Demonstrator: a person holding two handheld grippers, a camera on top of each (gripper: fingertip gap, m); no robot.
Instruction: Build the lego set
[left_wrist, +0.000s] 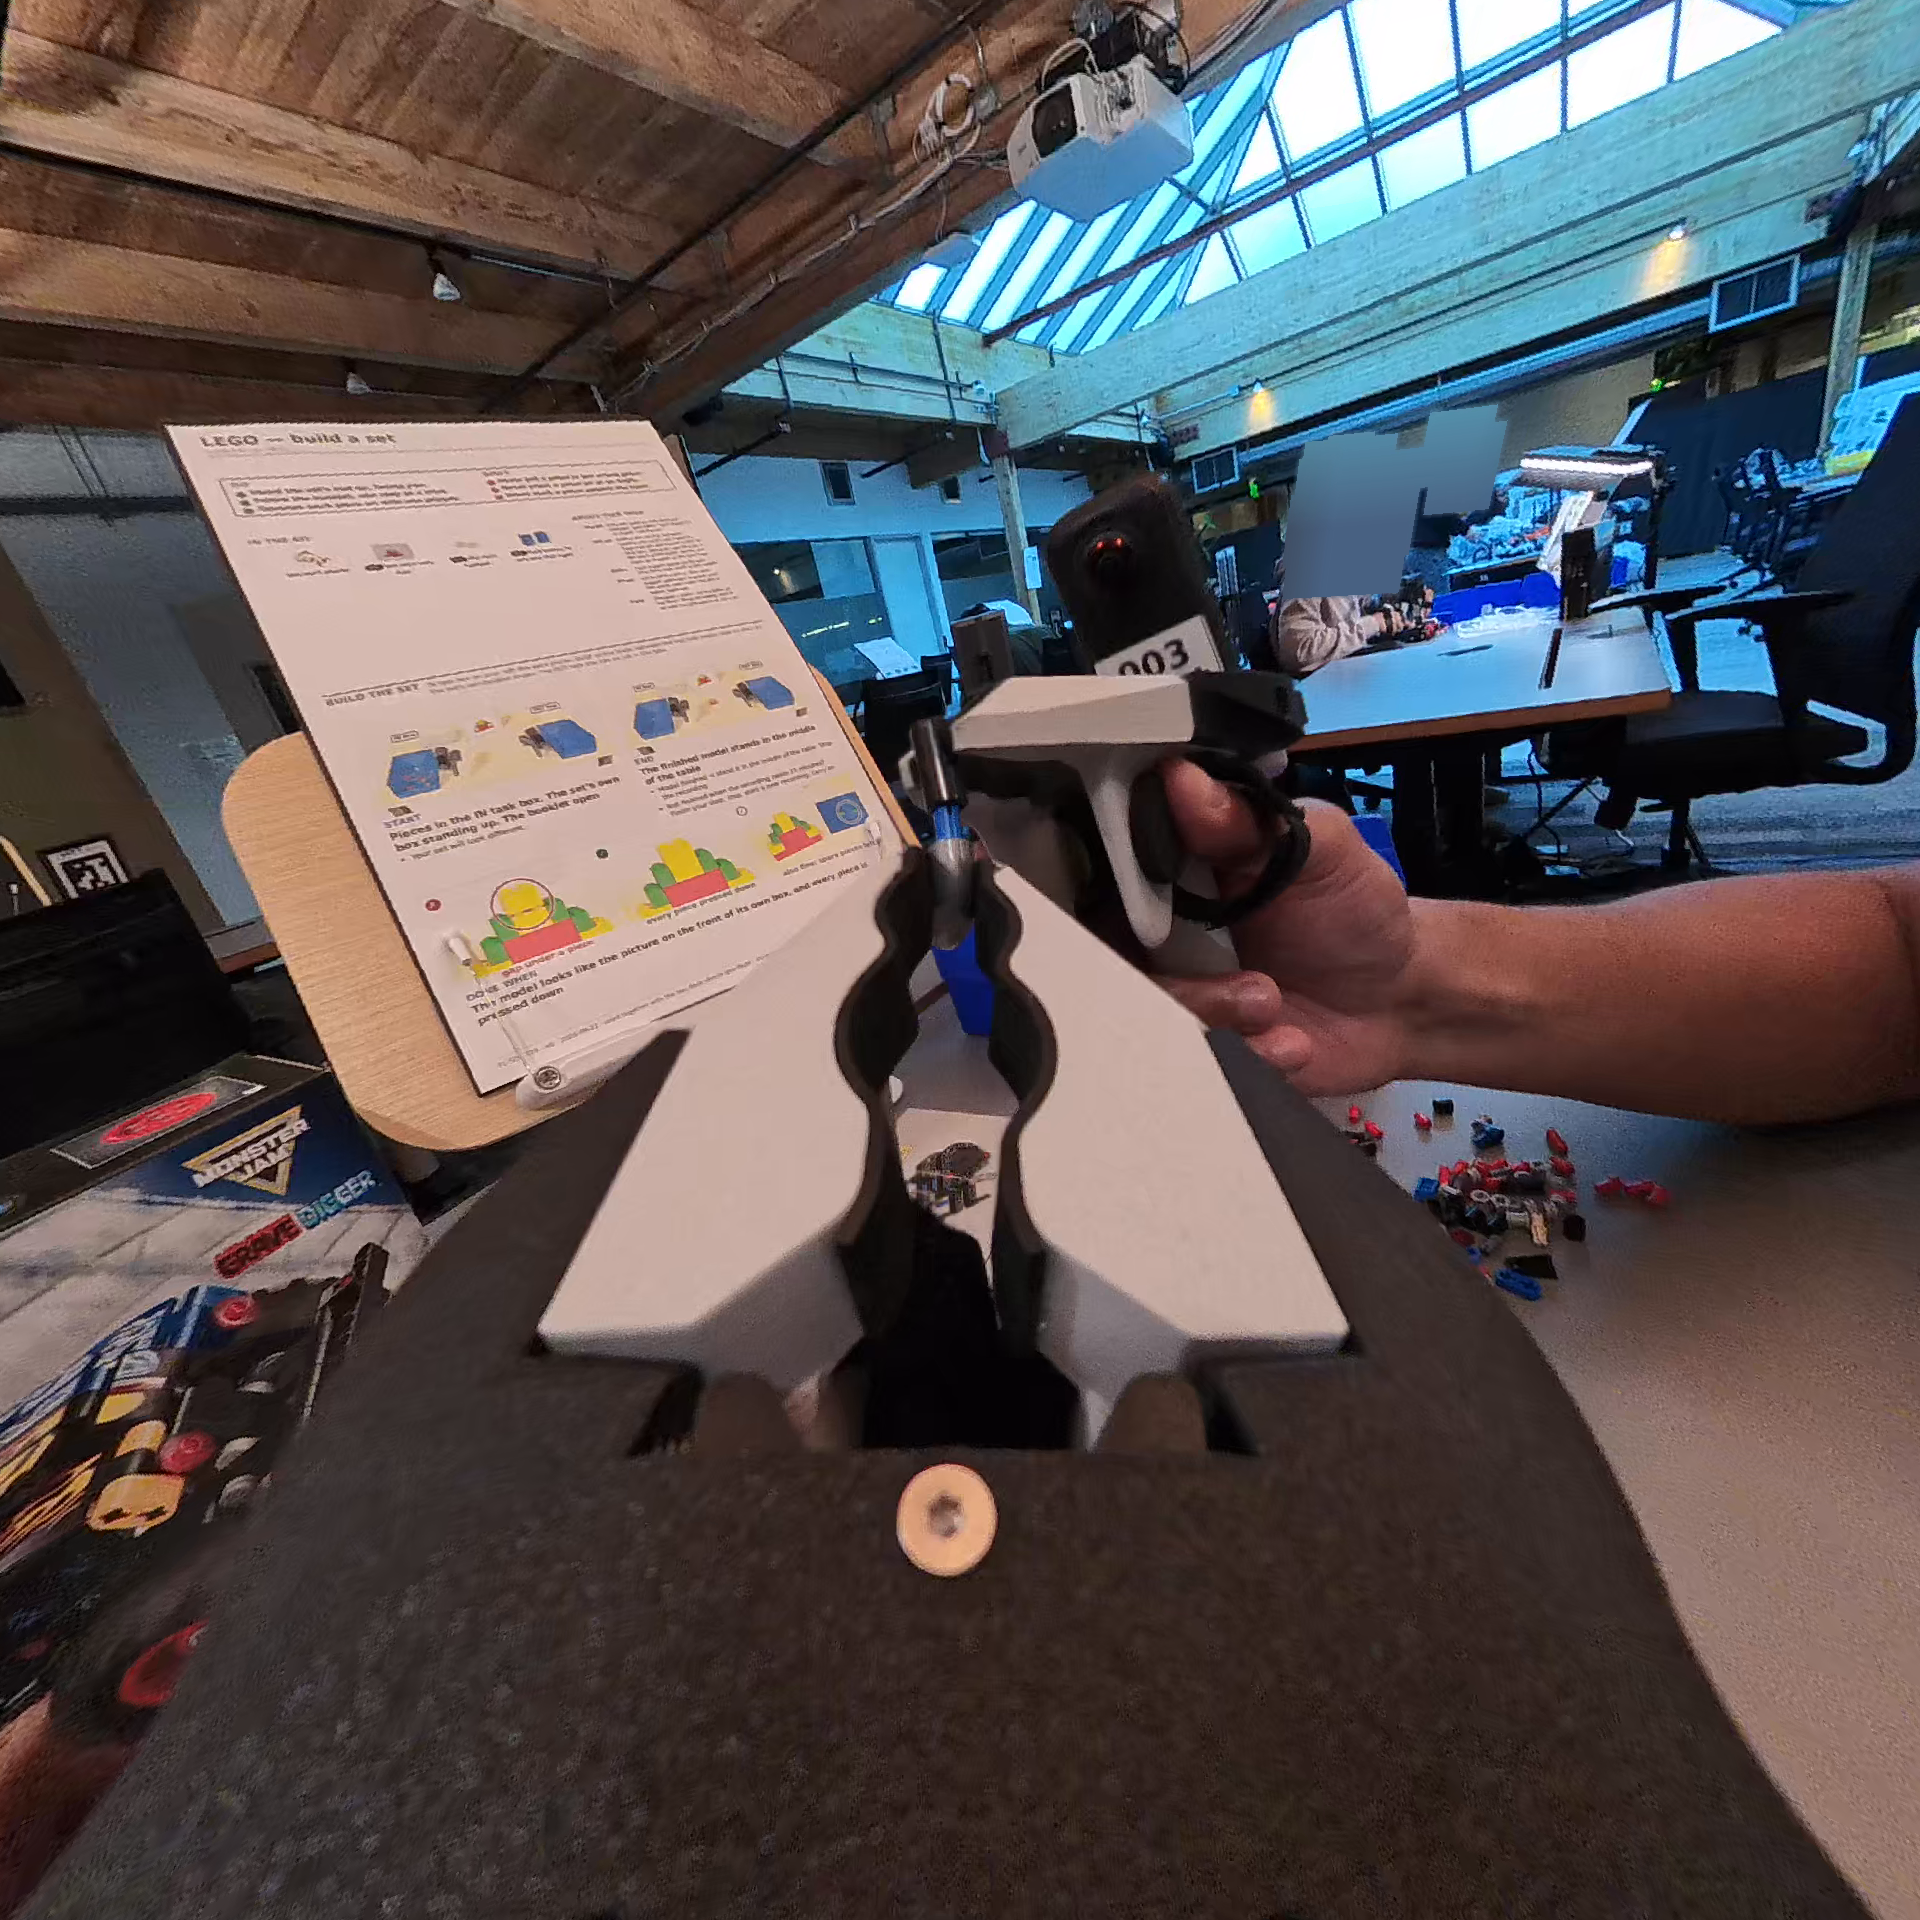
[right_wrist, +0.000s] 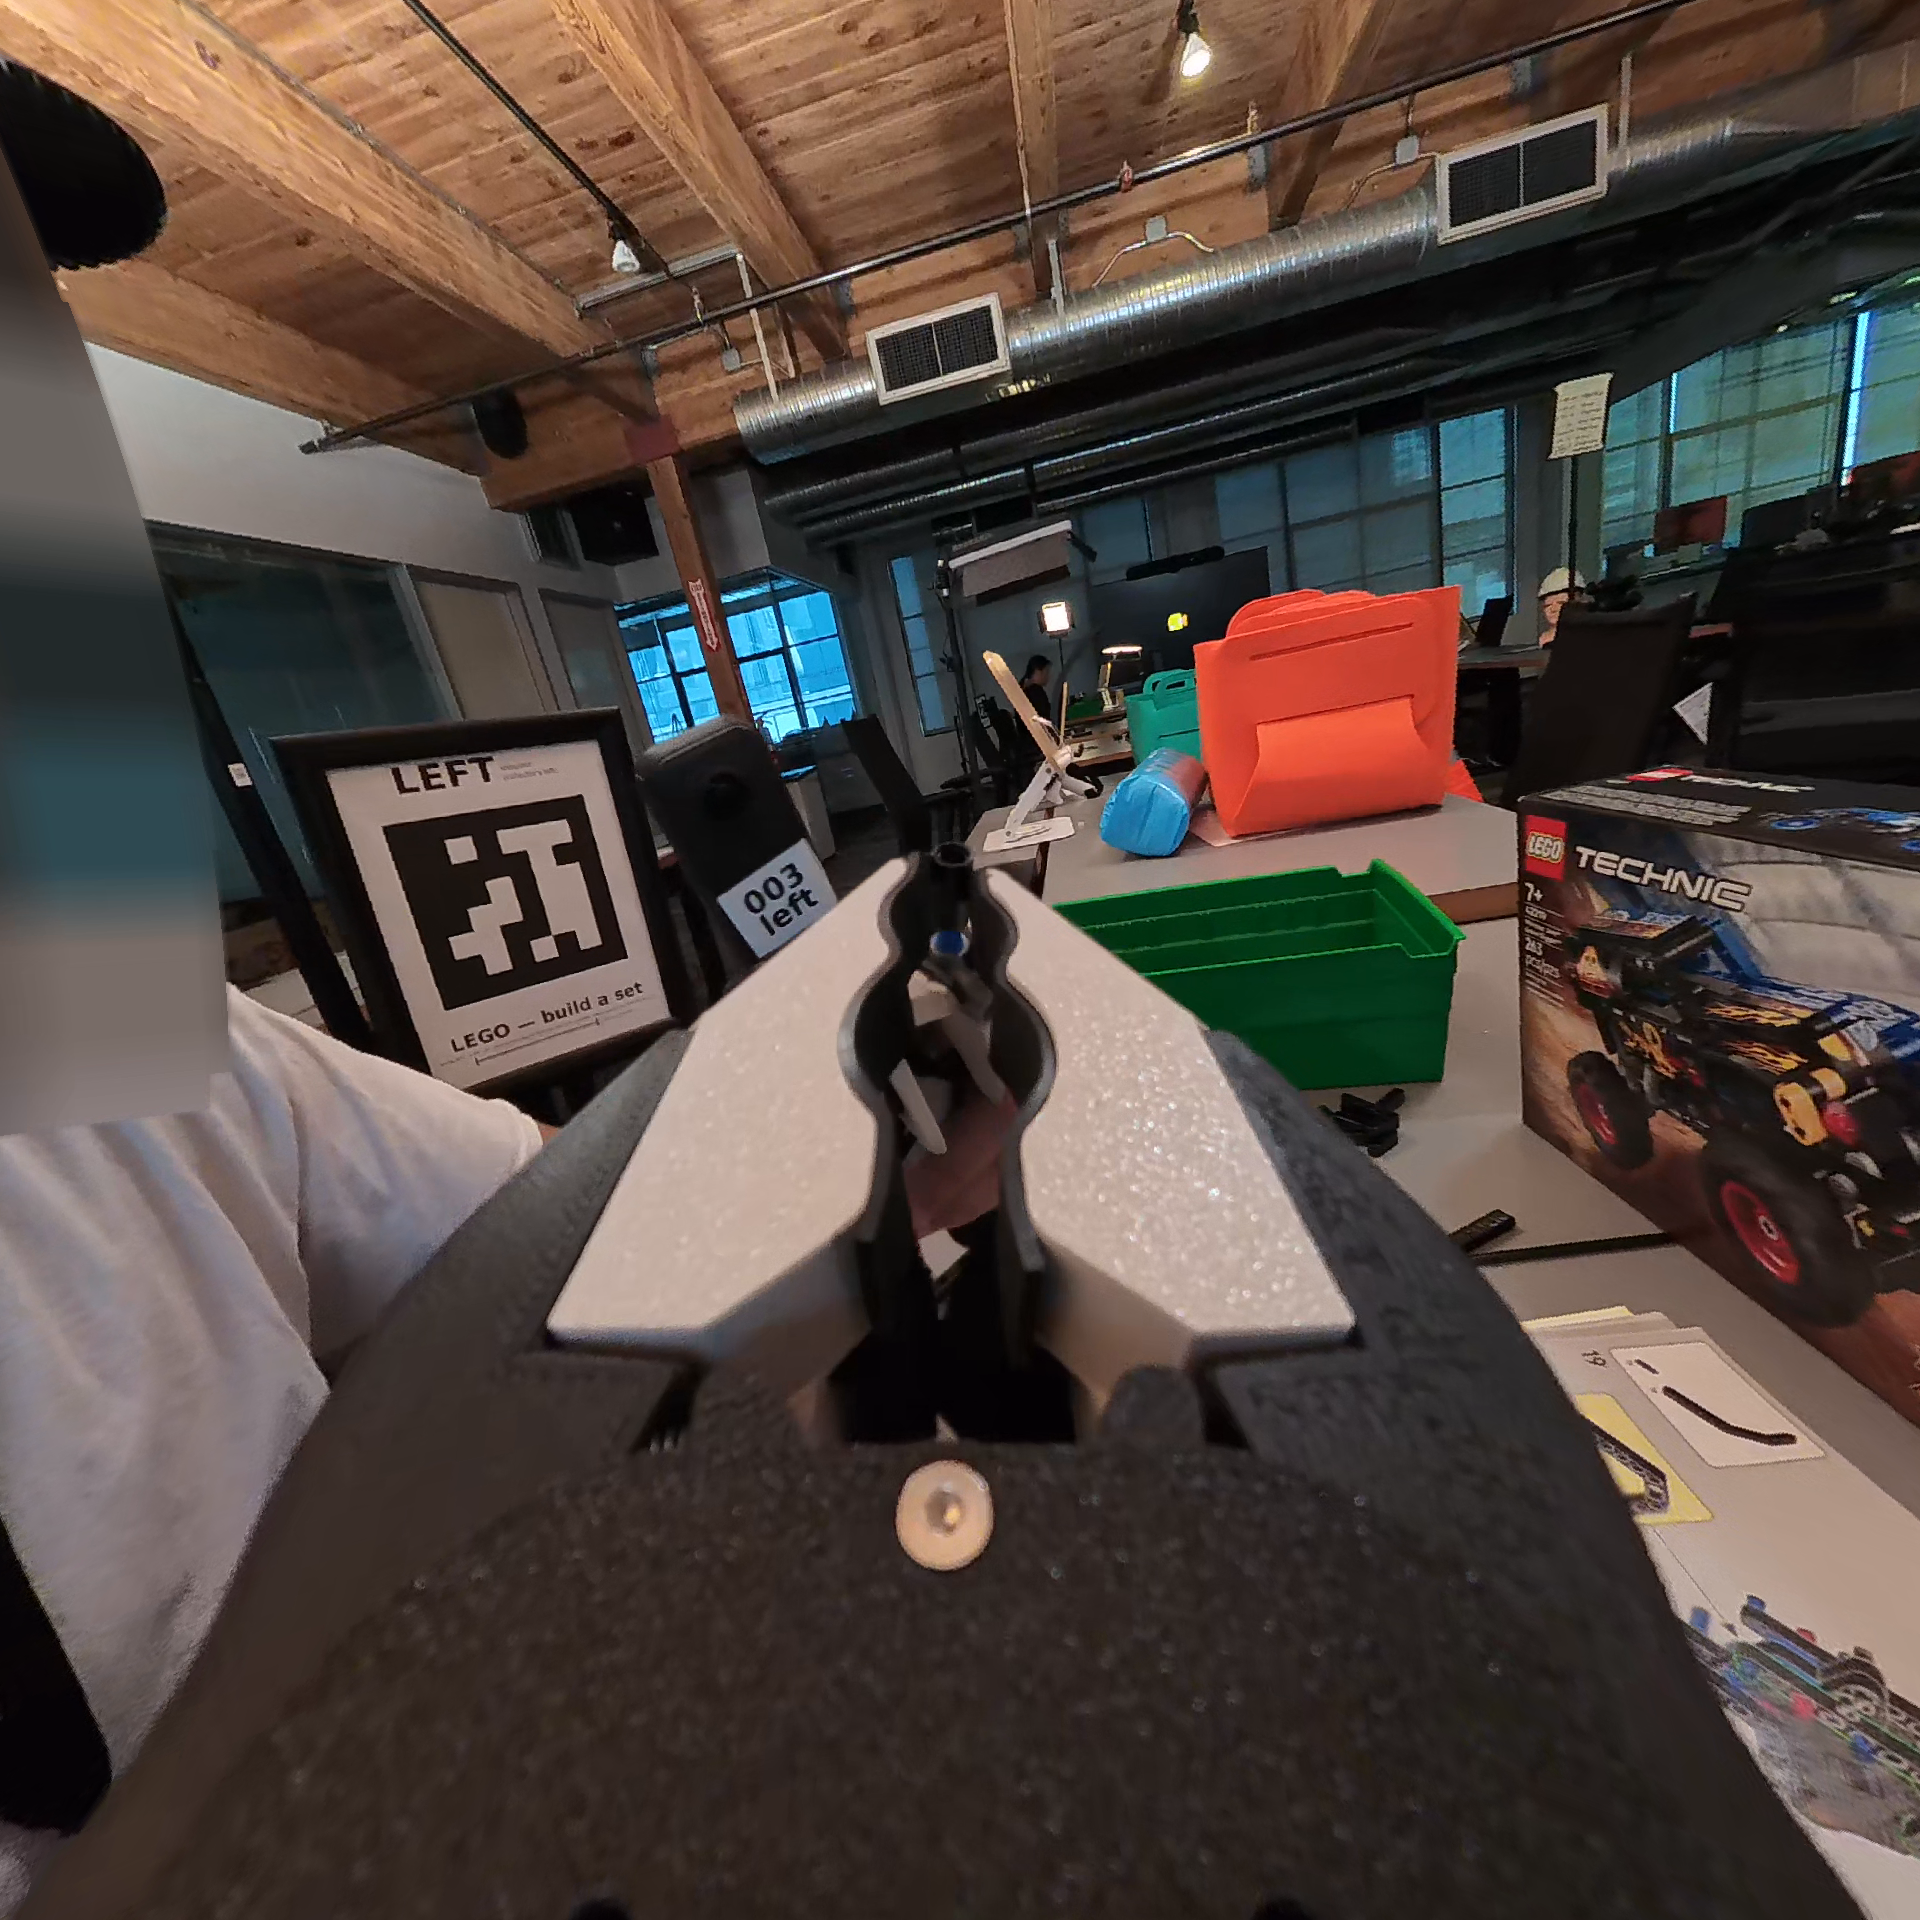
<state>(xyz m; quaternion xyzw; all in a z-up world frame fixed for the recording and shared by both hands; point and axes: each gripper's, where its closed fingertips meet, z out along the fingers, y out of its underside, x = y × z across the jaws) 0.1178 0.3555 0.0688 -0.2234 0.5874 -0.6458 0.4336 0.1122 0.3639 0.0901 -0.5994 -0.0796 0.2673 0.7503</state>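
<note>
You are mid-join, both tongs lifted off the table. Your left gripper (left_wrist: 948, 894) pinches the grey end of a small rod piece (left_wrist: 948, 847) with a blue collar; your right gripper (right_wrist: 951, 883) is clenched on its black end. By my reading, the next move calls for a straight push along the rod's axis. Below and right of the left tongs, loose pieces (left_wrist: 1507, 1195) lie scattered on the pale table (left_wrist: 1714, 1455). Right of the right tongs stand a green bin (right_wrist: 1278, 966) and the set's box (right_wrist: 1725, 1018), in an open workshop.
</note>
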